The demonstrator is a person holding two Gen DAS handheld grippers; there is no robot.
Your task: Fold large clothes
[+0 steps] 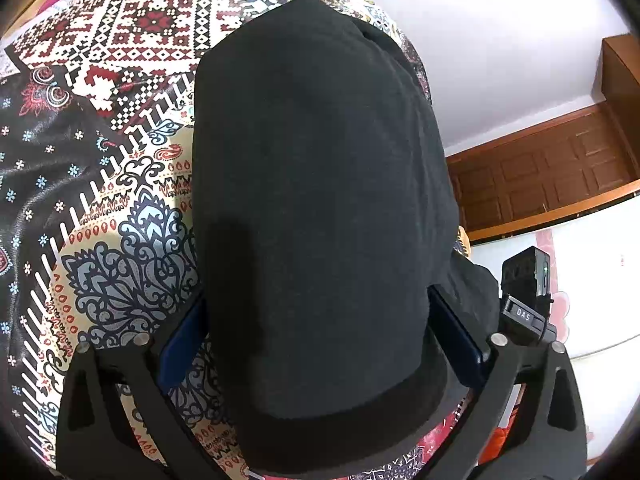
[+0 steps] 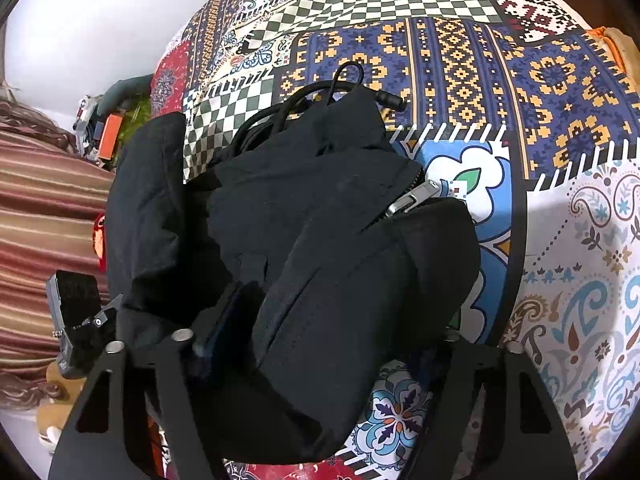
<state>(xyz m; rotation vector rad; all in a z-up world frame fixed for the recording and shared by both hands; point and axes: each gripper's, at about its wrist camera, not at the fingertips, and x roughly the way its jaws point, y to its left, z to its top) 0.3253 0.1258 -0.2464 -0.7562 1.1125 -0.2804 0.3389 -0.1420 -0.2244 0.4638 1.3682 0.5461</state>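
A black jacket [image 1: 320, 160] lies bunched on a patchwork bedspread [image 1: 120, 60]. In the left wrist view a thick fold fills the whole gap of my left gripper [image 1: 320, 340], and both blue pads [image 1: 184, 340] touch the fabric. In the right wrist view the jacket [image 2: 320, 220] shows a silver zipper pull [image 2: 412, 198] and a black drawcord [image 2: 312, 96]. My right gripper [image 2: 328, 340] is shut on a thick bundle of it. Its left finger [image 2: 224, 320] presses the cloth, and the other finger is hidden under the fabric.
The bedspread [image 2: 500, 80] stretches away on the far side of the jacket. A wooden door [image 1: 540, 176] and a white wall stand to the right. Striped cloth [image 2: 40, 220] and small clutter [image 2: 108, 136] lie to the left. The other gripper's black body [image 1: 524, 280] sits close by.
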